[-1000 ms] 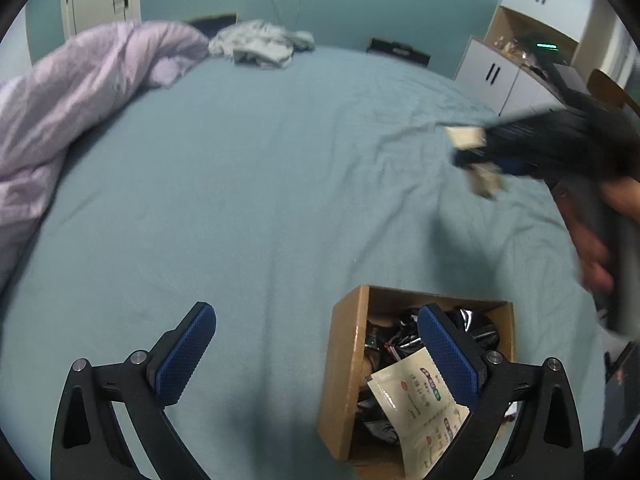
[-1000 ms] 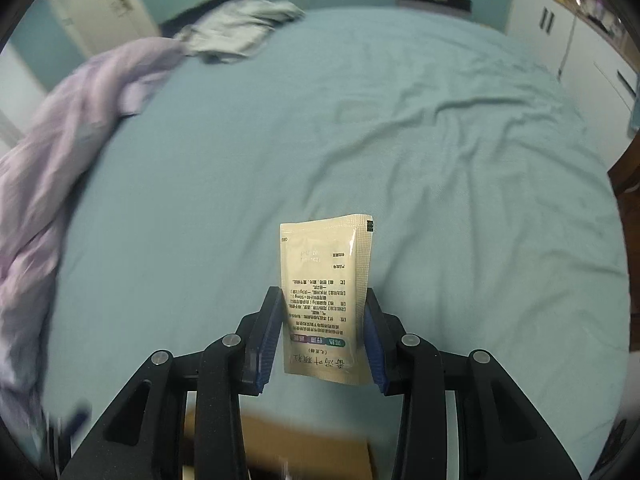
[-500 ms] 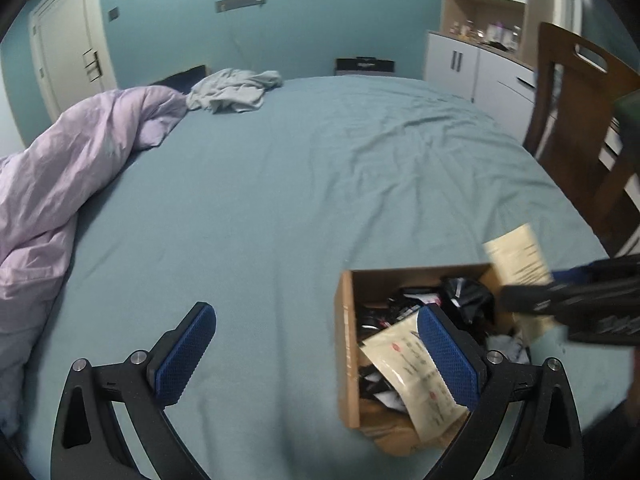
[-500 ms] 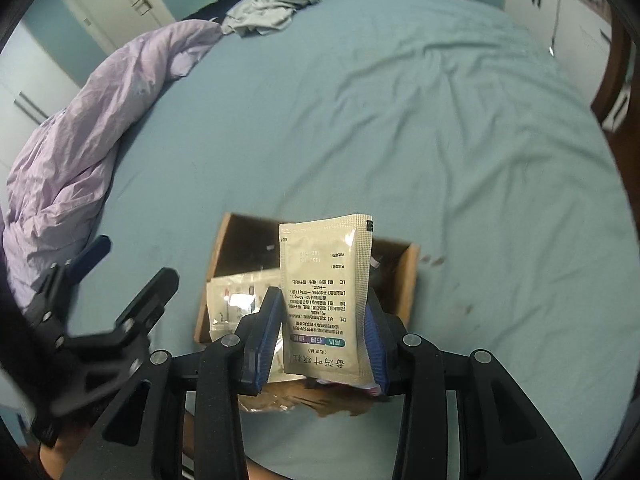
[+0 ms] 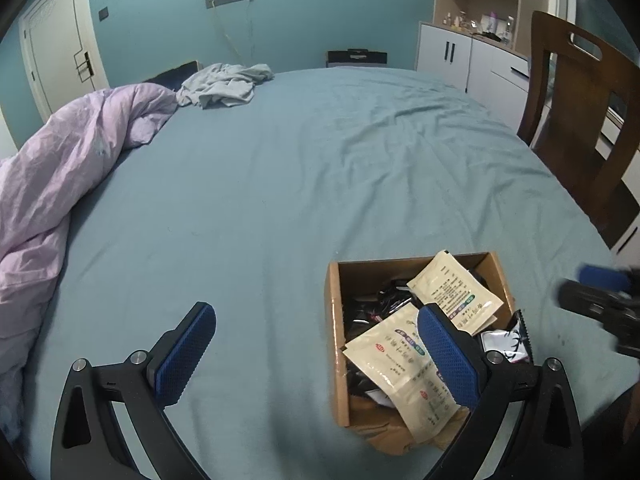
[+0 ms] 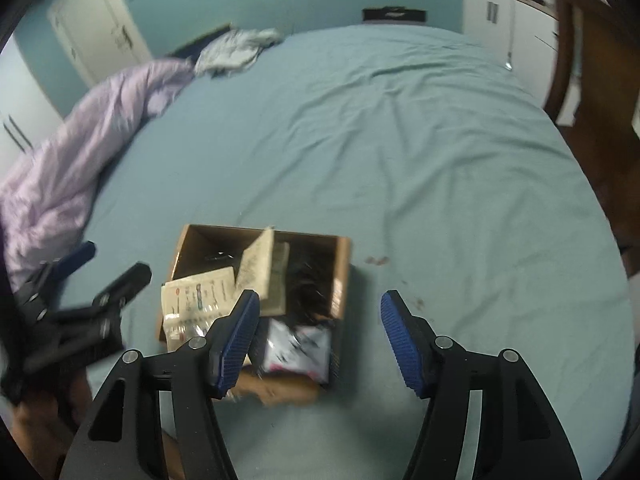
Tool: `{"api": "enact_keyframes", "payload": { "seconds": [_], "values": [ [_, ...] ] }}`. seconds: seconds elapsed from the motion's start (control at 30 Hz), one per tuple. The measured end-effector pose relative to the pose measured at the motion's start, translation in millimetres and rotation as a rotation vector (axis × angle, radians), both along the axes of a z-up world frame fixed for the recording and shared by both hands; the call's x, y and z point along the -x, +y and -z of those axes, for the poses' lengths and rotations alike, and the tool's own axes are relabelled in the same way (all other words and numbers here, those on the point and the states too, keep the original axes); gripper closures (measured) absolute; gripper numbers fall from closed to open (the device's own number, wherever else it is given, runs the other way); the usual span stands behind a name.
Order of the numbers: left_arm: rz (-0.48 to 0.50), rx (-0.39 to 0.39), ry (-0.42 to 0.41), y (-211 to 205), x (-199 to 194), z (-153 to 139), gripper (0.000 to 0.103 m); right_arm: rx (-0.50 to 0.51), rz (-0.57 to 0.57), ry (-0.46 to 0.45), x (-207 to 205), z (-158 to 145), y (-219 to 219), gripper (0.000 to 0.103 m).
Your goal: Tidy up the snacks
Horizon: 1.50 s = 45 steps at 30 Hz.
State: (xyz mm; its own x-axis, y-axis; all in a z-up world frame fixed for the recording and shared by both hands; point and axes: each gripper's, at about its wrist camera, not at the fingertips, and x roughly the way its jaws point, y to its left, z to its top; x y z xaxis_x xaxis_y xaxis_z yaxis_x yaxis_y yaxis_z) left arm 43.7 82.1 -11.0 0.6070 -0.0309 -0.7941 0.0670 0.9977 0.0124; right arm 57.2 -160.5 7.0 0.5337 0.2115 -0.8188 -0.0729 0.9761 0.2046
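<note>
A brown cardboard box (image 5: 335, 320) (image 6: 344, 268) sits on the teal bed, filled with snack packets. A cream packet (image 5: 454, 292) (image 6: 256, 266) lies on top at the box's far side; another cream packet (image 5: 396, 364) (image 6: 196, 296) leans over the near edge, among dark wrappers and a black-and-white packet (image 5: 506, 340) (image 6: 296, 346). My left gripper (image 5: 316, 356) is open and empty, its right finger over the box. My right gripper (image 6: 320, 330) is open and empty just above the box's near right side; it also shows at the right edge of the left wrist view (image 5: 600, 296).
The teal bed sheet (image 5: 300, 168) spreads around the box. A lilac duvet (image 5: 60, 168) is heaped at the left, grey clothing (image 5: 224, 88) at the far end. A wooden chair (image 5: 580, 120) and white cabinets (image 5: 460, 56) stand to the right.
My right gripper opened and let go of the cream packet, which now lies in the box. The right gripper has pulled back towards the box's right side.
</note>
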Motion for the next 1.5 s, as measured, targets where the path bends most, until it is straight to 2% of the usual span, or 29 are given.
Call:
{"api": "enact_keyframes", "payload": {
  "seconds": [0.1, 0.17, 0.2, 0.23, 0.3, 0.33, 0.37, 0.43, 0.5, 0.6, 0.67, 0.77, 0.97, 1.07, 1.5],
  "values": [
    [0.009, -0.006, 0.018, -5, -2, 1, 0.000, 0.060, 0.042, -0.026, 27, 4, -21, 0.041],
    [0.023, -0.052, 0.035, -10, -2, 1, 0.000, 0.154, 0.100, -0.046, 42, 13, -31, 0.041],
    [0.036, -0.068, 0.034, -13, 0, 0, 0.000, 0.166, 0.115, -0.053, 48, 21, -32, 0.041],
    [0.051, -0.069, 0.028, -15, 2, -2, 0.000, 0.157, 0.122, -0.053, 51, 29, -34, 0.041],
    [0.064, -0.074, 0.019, -18, 5, -3, 0.000, 0.100, 0.119, 0.021, 45, 49, -34, 0.041],
    [0.063, -0.086, 0.017, -20, 5, -2, 0.000, 0.072, 0.102, 0.027, 41, 50, -33, 0.041],
    [0.062, -0.100, 0.019, -22, 3, -1, 0.000, 0.048, 0.080, 0.010, 37, 51, -30, 0.041],
    [0.064, -0.129, 0.008, -28, 0, 1, 0.000, 0.069, 0.074, -0.024, 30, 45, -25, 0.041],
    [0.067, -0.172, -0.016, -32, 0, 3, 0.000, 0.095, 0.059, -0.109, 30, 36, -18, 0.041],
    [0.078, -0.218, -0.015, -38, -1, 5, 0.000, 0.133, 0.059, -0.167, 34, 41, -16, 0.041],
    [0.091, -0.214, -0.008, -41, -1, 5, 0.000, 0.149, 0.068, -0.137, 33, 50, -20, 0.041],
    [0.106, -0.220, 0.001, -44, -1, 8, 0.000, 0.067, 0.079, -0.091, 28, 57, -27, 0.041],
    [0.096, -0.211, 0.030, -44, -3, 13, 0.000, 0.027, 0.103, -0.098, 26, 47, -42, 0.041],
    [0.085, -0.233, 0.021, -43, -2, 12, 0.000, 0.017, 0.094, -0.122, 35, 39, -46, 0.041],
    [0.122, -0.234, 0.019, -50, 2, 15, 0.000, 0.160, -0.006, -0.173, 44, 45, -16, 0.041]
  ]
}}
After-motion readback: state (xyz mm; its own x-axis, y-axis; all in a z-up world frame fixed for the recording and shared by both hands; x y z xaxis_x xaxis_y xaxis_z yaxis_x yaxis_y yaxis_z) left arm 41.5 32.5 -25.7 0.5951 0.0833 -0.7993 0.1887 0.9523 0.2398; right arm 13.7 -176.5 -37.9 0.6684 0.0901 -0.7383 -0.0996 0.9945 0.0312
